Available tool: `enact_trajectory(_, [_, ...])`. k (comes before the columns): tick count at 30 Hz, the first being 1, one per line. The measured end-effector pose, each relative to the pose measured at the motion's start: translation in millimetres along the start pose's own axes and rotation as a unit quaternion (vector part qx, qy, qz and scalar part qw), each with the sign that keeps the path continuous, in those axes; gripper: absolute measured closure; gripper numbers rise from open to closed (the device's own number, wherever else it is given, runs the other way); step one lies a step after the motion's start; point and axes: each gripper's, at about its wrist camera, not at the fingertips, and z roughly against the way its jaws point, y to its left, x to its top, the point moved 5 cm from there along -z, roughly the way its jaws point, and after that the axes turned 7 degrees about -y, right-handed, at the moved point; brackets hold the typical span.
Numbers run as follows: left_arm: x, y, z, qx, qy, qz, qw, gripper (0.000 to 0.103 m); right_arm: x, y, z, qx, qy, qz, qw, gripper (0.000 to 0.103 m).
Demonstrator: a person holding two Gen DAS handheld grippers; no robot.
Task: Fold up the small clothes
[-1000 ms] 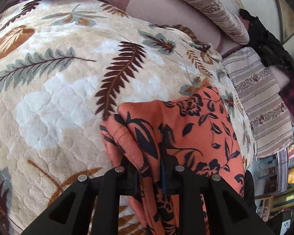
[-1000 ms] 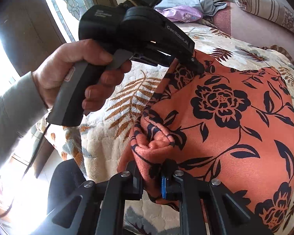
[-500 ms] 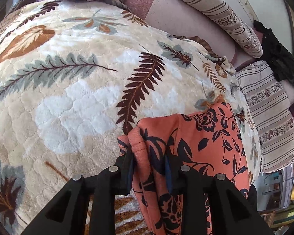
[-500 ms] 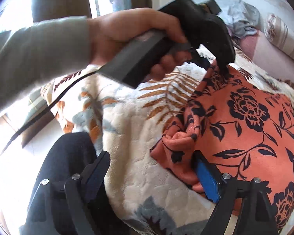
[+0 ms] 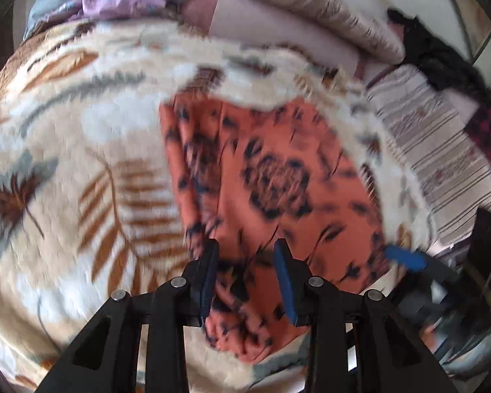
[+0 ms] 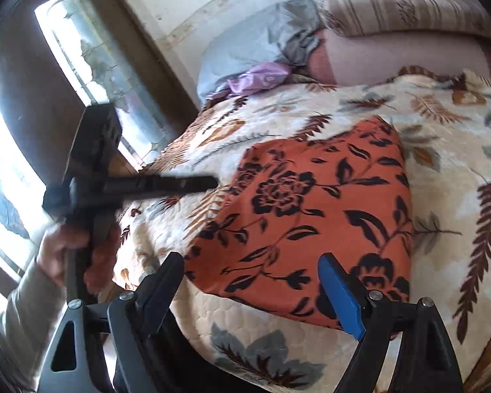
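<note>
An orange garment with black flowers (image 6: 311,213) lies folded flat on the leaf-patterned blanket (image 6: 442,150). My right gripper (image 6: 250,262) hovers over its near edge, open wide, with nothing pressed between the pads. A hand (image 6: 72,245) holds my left gripper (image 6: 212,181) at the garment's left edge. In the blurred left wrist view the left gripper (image 5: 245,249) hangs above the garment (image 5: 271,170); its jaws are opening, and the cloth seen between them is not gripped. The right gripper's blue pad (image 5: 406,258) shows at the garment's right.
Purple cloth (image 6: 262,77) and a grey garment (image 6: 278,36) lie at the bed's head beside a striped bolster (image 6: 402,9). Striped bedding (image 5: 435,150) and a black garment (image 5: 435,52) lie to the right. A window (image 6: 91,55) stands left of the bed.
Both grippers have let go of the bunched orange garment and pulled back. The right jaws sprang wide; the left jaws have parted. The garment now lies flat on the blanket.
</note>
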Motion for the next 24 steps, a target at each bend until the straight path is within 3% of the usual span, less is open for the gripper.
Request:
enact_trajectory(1, [-13.4,6.4,-11.8,0.047,0.019,-0.011,0.9987,0.062,-0.9,-13.3,-5.0,-0.001,0.019,-0.021,1.000,0.017])
enact_trajectory(4, [-14.3,9.6,3.0,0.032,-0.001,0.035,0.9988,0.063,4.2,-33.3,-9.0,0.025,0.057,-0.073,0.995,0.017])
enact_trajectory(6, [-3.3,-0.6,25.5,0.036,-0.040,0.022,0.9983,0.064,23.7,-30.6,-6.8,0.055,0.055,-0.068,0.995,0.017])
enact_trajectory(8, [4.2,-11.3,37.4,-0.008,-0.057,0.034,0.9978,0.063,46.8,-23.2,-9.1,0.095,0.055,-0.071,0.991,0.017])
enact_trajectory(10, [1.8,-14.8,28.7,-0.029,-0.044,0.044,0.9976,0.062,72.6,-24.3,-21.8,0.123,0.051,-0.088,0.987,0.017])
enact_trajectory(12, [-14.2,-11.5,2.0,0.022,0.004,0.029,0.9993,0.064,98.4,-34.1,-43.2,0.142,0.056,-0.118,0.981,0.017])
enact_trajectory(15, [-16.1,-16.4,-2.6,0.036,-0.005,0.017,0.9992,0.065,123.8,-58.7,-94.7,0.150,0.095,-0.168,0.970,0.017])
enact_trajectory(17, [-12.6,-20.8,0.7,0.037,-0.004,0.010,0.9992,0.064,128.4,-88.1,-126.2,0.087,0.115,-0.179,0.973,0.017])
enact_trajectory(18, [-10.2,-21.0,2.9,0.031,-0.003,0.008,0.9995,0.064,127.1,-101.7,-133.2,0.077,0.120,-0.196,0.970,0.017])
enact_trajectory(20, [-2.1,-19.4,10.5,0.014,-0.012,0.019,0.9996,0.064,129.8,-111.8,-134.2,0.101,0.112,-0.241,0.959,0.017])
enact_trajectory(22, [16.3,-10.7,11.6,-0.009,-0.026,0.038,0.9989,0.063,132.0,-111.4,-125.8,0.113,0.100,-0.242,0.958,0.017])
enact_trajectory(24, [40.9,6.3,-2.5,-0.006,-0.024,0.055,0.9982,0.063,128.5,-110.6,-117.5,0.112,0.097,-0.238,0.960,0.017])
